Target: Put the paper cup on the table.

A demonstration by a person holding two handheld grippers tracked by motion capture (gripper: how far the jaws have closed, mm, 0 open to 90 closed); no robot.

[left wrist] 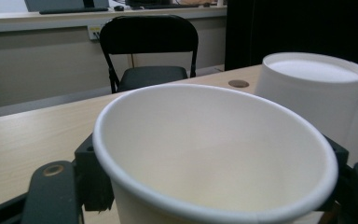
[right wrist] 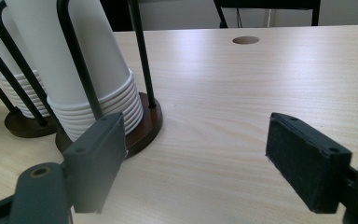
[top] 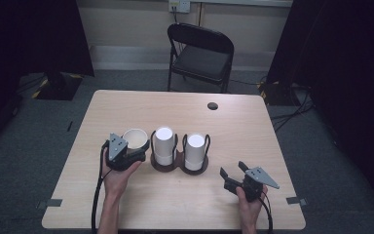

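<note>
A single white paper cup (top: 134,137), mouth up, sits between the jaws of my left gripper (top: 139,146) at the table's left middle. In the left gripper view the cup (left wrist: 214,154) fills the foreground with a black pad (left wrist: 91,172) pressed against its wall on each side. Just right of it stand two stacks of upturned white cups (top: 164,145) (top: 195,151) in a dark double wire holder (top: 177,168). My right gripper (top: 231,173) rests near the front right, jaws wide apart and nothing between them. Its own view shows the gripper (right wrist: 200,163) facing the nearer stack (right wrist: 81,60).
The light wooden table (top: 175,204) has a round cable hole (top: 213,106) near its far edge. A black folding chair (top: 200,53) stands behind the table. Dark curtains hang at both sides, and cables lie on the floor at the right.
</note>
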